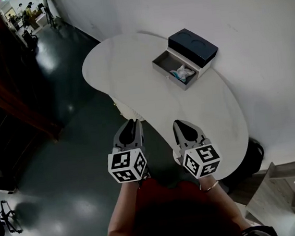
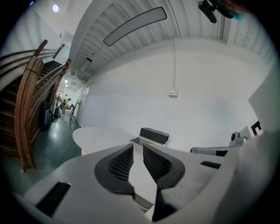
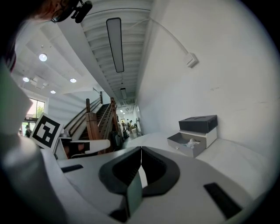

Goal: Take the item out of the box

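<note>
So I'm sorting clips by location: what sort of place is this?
Probably an open lobby or hall in an office-type building. It has a wooden staircase, a glossy dark floor, a long ceiling light strip and a curved white table against a plain wall.

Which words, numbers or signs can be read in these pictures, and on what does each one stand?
No words or numbers can be read anywhere.
Left cube: black-and-white square markers, patterns only, no letters.
Right cube: the same kind of markers, no letters.
Box lid: faint curved marks, too dim to read as text.
</note>
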